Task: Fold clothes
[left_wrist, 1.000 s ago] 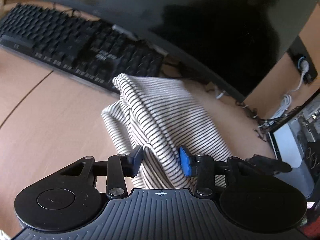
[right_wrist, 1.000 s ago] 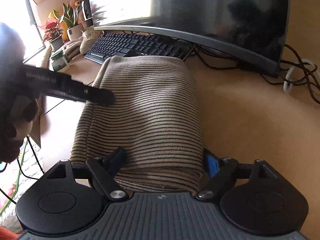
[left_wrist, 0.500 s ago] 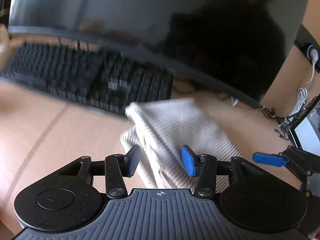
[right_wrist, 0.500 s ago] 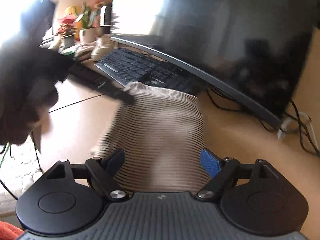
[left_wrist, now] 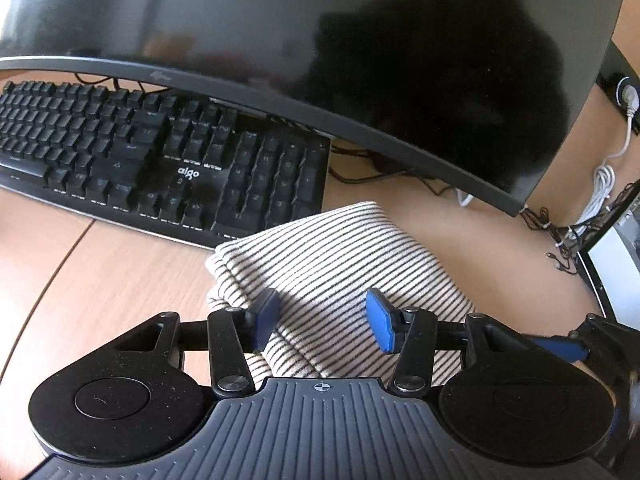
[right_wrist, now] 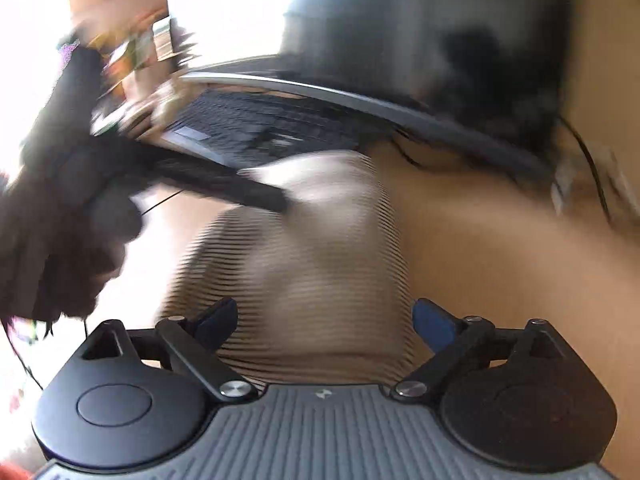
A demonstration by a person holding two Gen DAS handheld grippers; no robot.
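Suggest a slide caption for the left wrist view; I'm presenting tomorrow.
Left gripper open over a folded striped garment beside a keyboard.

Each wrist camera is sitting just behind its own fingers, looking forward and steeply down at the desk from close range. Both views are sharing the folded striped garment, the keyboard and the monitor beyond; the right view is blurring.

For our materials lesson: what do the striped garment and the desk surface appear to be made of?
Striped garment: probably a soft knitted fabric, matte, cream with thin dark stripes; it lies in rounded, thick folds. Desk: probably wood-look laminate, smooth with a slight sheen; its even pale tan colour shows no clear grain.
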